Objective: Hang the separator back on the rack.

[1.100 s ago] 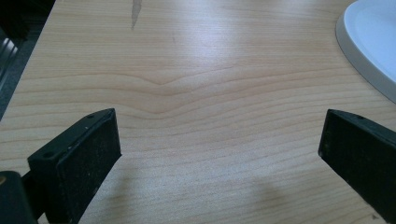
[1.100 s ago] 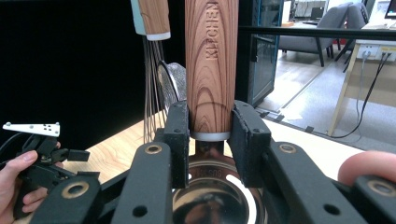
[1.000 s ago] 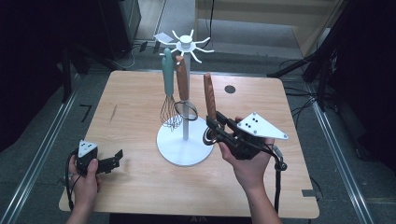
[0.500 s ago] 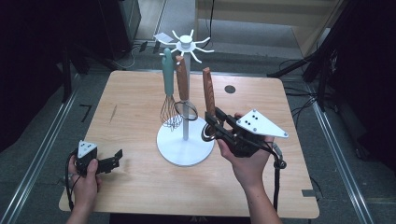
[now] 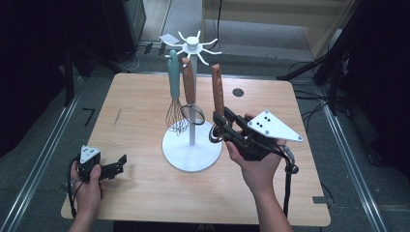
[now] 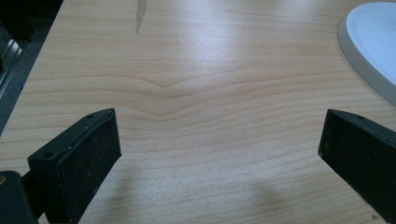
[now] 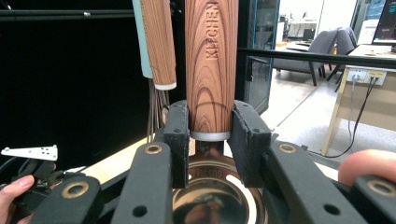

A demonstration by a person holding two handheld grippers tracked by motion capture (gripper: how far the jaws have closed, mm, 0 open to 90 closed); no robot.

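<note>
right gripper (image 5: pixel 223 126): jaws clamped on the lower end of the wood-handled metal utensil (image 5: pixel 217 96), handle pointing up, slotted metal head below the jaws; held just right of the stand's pole, off the hooks
utensil handle: "KITCHEN" embossed on the wood, seen in right gripper view (image 7: pixel 211 65)
left gripper (image 5: pixel 116 167): jaws wide apart, nothing between them, low over the light wooden table (image 5: pixel 135 111) near its front-left corner
white utensil stand (image 5: pixel 192 152): round base mid-table, hooked crown on top
hanging on stand: teal-handled wire whisk (image 5: pixel 175 94); second wood-handled utensil (image 5: pixel 188 82), beside it
</note>
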